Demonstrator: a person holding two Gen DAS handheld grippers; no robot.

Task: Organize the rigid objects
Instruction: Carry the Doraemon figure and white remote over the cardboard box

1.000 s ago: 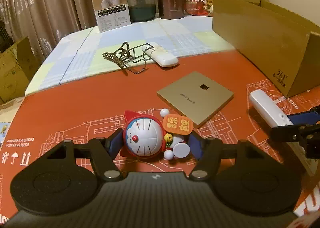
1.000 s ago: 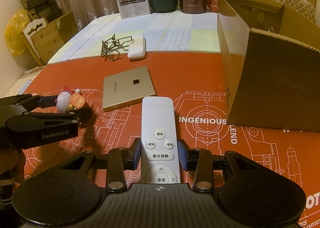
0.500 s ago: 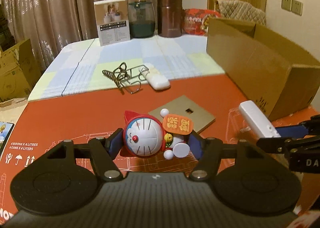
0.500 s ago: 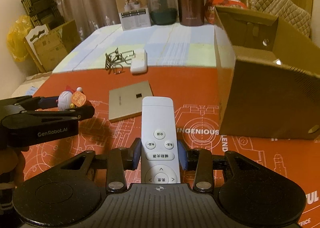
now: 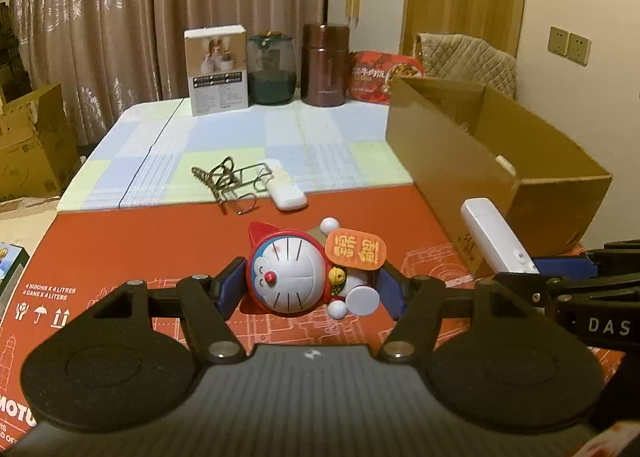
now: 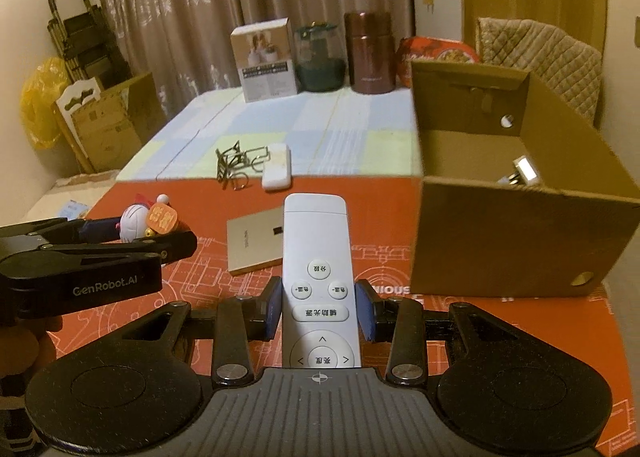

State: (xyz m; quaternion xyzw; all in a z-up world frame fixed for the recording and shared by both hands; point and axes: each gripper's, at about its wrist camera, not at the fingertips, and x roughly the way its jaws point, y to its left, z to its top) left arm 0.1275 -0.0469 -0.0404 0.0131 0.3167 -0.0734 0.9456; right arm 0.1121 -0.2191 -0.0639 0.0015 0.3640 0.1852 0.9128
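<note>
Left tool grips cat figurine; right tool clamps white remote, cardboard box ahead-right.

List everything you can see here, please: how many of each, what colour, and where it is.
Doraemon figurine: 1, blue, white and red, gripped in the left gripper
Long remote control: 1, white, gripped in the right gripper
Small remote: 1, white, at the checked cloth's edge
Wire puzzle: 1 tangle, dark metal, beside the small remote
Flat box: 1, gold, on the red mat
Cardboard box: 1, brown, open, on the right
Product carton: 1, white, far end
Glass jar: 1, dark green, far end
Canister: 1, brown, far end
Food packet: 1, red, far end
Left gripper: 1, black, blue pads
Right gripper: 1, black, blue pads
</note>
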